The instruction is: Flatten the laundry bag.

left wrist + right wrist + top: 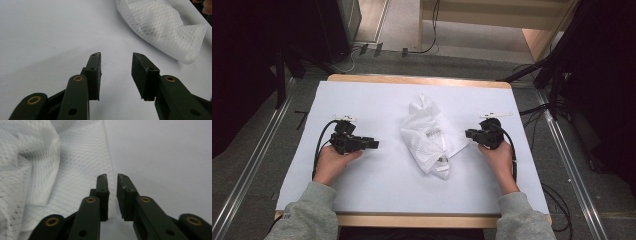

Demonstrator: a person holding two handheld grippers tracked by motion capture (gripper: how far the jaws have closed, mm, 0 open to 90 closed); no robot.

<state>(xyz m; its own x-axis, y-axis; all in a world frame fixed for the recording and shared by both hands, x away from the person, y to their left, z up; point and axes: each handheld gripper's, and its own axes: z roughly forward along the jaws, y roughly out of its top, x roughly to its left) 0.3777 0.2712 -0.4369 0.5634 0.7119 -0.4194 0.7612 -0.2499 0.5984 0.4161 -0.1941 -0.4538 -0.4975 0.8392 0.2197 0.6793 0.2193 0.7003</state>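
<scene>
A crumpled white mesh cloth [429, 137] lies in the middle of the white table cover [377, 195]. My left gripper [374, 144] rests on the cover to the cloth's left and points toward it. In the left gripper view its jaws [116, 55] stand open with only bare cover between them, and the cloth [162, 27] lies beyond at the upper right. My right gripper [468, 133] sits at the cloth's right edge. In the right gripper view its jaws [112, 176] are a narrow gap apart just over the edge of the cloth [37, 170], not pressing on it.
The wooden table edge [412, 220] runs along the front. Black cables [319, 142] trail from both grippers. Dark stands [552, 70] and metal floor rails [572, 165] flank the table. Bare cover lies in front of and behind the cloth.
</scene>
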